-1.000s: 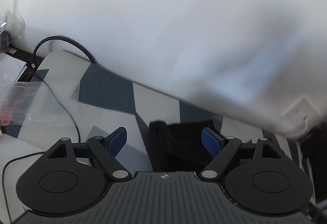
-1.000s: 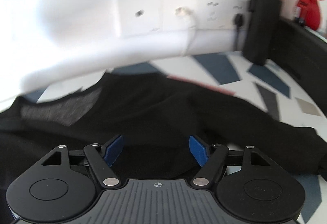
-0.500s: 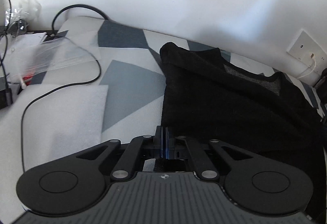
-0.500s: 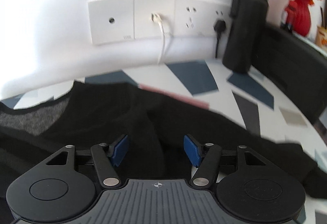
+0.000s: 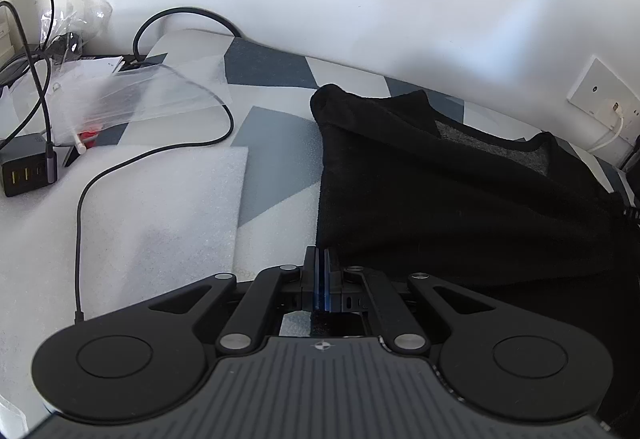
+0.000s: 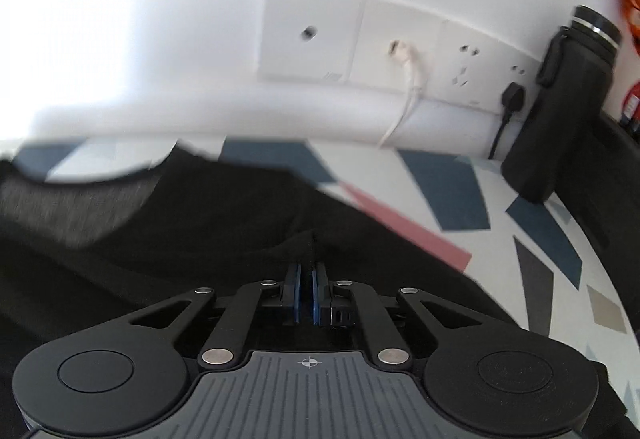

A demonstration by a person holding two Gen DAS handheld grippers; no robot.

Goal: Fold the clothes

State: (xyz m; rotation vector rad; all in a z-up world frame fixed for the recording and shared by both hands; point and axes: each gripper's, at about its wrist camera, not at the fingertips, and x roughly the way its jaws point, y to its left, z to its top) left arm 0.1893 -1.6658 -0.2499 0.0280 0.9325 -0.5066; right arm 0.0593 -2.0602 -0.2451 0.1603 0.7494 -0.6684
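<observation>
A black garment (image 5: 460, 199) lies spread on the patterned table, its grey-lined neck opening toward the wall. My left gripper (image 5: 321, 285) is shut at the garment's left lower edge, with dark cloth showing just under the pads. In the right wrist view the same black garment (image 6: 200, 239) fills the lower left. My right gripper (image 6: 305, 289) is shut on a raised pinch of the black cloth, which stands up in a small ridge between the blue pads.
A white foam sheet (image 5: 168, 215), a black cable (image 5: 132, 163), a charger block (image 5: 24, 169) and clear plastic bags (image 5: 132, 95) lie left of the garment. Wall sockets (image 6: 360, 39), a black bottle (image 6: 560, 107) and a dark ledge stand at the right.
Both grippers were open a second ago. The left one shut at the garment's edge half a second ago; the right one has now shut on a fold of cloth.
</observation>
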